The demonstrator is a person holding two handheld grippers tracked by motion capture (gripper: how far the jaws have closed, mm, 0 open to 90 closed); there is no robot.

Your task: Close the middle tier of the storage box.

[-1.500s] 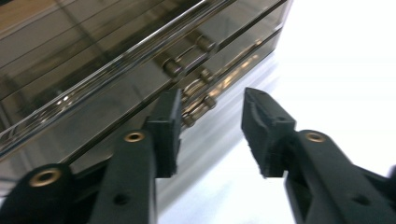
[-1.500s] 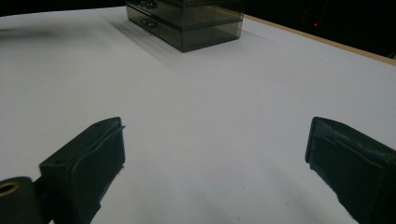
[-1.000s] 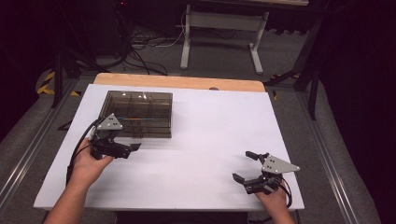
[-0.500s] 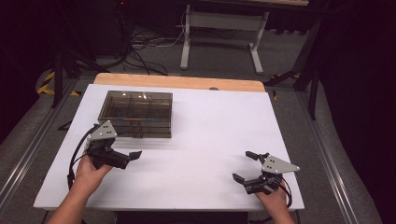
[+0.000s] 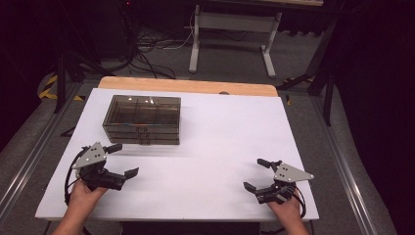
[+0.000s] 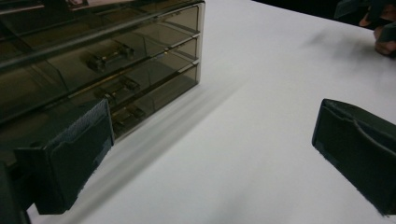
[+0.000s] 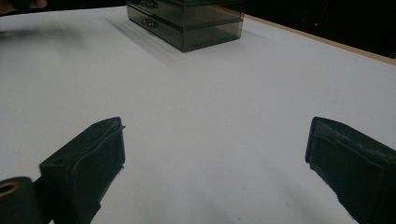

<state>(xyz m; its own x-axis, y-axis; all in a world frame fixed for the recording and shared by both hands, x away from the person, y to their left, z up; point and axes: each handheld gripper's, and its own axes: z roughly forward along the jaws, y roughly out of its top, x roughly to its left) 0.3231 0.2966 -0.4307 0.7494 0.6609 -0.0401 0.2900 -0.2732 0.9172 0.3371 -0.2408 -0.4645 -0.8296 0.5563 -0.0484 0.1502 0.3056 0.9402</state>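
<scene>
The drawer box [image 5: 142, 120] stands on the white bench [image 5: 215, 147], at its far left. The left gripper [image 5: 123, 160] sits just in front of it, jaws apart and empty, having just been opening. The right gripper [image 5: 256, 175] rests well apart, jaws spread, empty.

Step in hand, as judged: approach to a drawer handle [image 6: 108, 58]. The next move calls for aligning the jaws on that handle.

The smoked walls obscure the drawer contents.
</scene>
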